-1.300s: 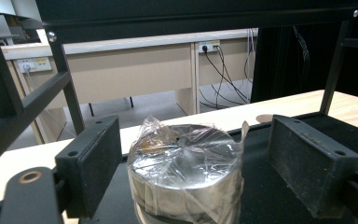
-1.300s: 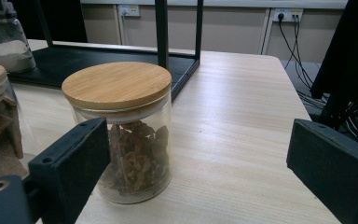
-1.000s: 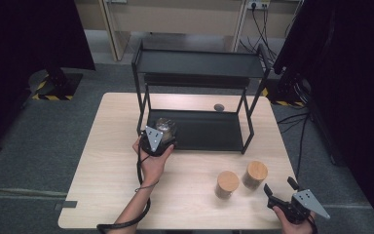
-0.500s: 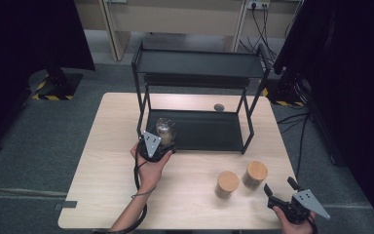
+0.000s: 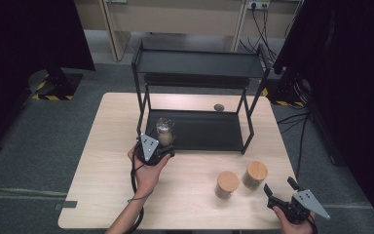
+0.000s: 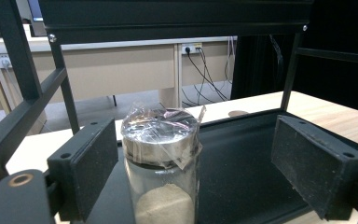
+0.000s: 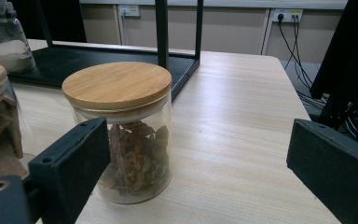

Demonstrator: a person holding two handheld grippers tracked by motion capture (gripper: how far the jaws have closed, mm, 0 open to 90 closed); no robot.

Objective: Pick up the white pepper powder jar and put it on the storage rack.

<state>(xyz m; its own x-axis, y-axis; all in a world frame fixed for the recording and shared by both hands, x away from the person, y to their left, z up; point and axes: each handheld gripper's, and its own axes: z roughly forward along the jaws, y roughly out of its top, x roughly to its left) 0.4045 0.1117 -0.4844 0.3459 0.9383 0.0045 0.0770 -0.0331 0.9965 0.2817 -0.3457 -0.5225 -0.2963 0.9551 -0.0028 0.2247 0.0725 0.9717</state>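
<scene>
Three jars: one foil-capped jar (image 6: 161, 163) upright, long axis vertical, on the rack's lower shelf (image 5: 209, 131) between the parted left tongs (image 5: 161, 140); two bamboo-lidded jars (image 5: 227, 184) on the surface (image 5: 107, 161). Right tongs (image 5: 278, 187) parted, empty.

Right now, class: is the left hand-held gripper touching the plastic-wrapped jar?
Apart. The left gripper view shows the left hand-held gripper open, with visible gaps between both pads and the plastic-wrapped jar.

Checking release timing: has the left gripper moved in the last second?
Yes. In the high view the left gripper has drawn back toward the person, away from the rack's front-left post; the jar stands on the lower shelf.
</scene>
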